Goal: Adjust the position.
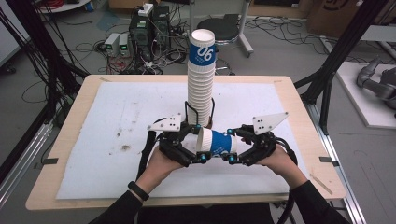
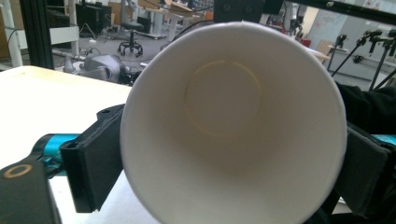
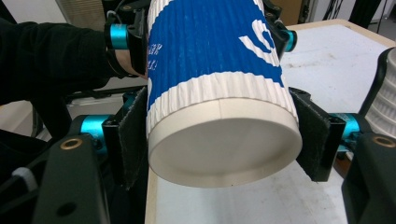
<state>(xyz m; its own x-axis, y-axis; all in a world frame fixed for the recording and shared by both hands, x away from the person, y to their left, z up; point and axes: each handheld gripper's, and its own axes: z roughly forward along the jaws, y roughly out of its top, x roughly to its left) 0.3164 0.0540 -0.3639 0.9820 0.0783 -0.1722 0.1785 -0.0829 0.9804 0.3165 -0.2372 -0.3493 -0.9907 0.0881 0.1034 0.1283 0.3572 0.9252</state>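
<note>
A blue and white ribbed paper cup lies on its side in the air between my two grippers, low over the white mat. My right gripper is shut on its base end, both pads pressed to the wall. My left gripper has its jaws at either side of the cup's open mouth, close to the rim without squeezing it. Just behind them a tall stack of the same cups stands upright in a black wire holder.
The mat covers most of a wooden table, with a few brown stains at its left. Black frame posts stand at both sides of the table. Cables, power units and a stool sit on the floor beyond the far edge.
</note>
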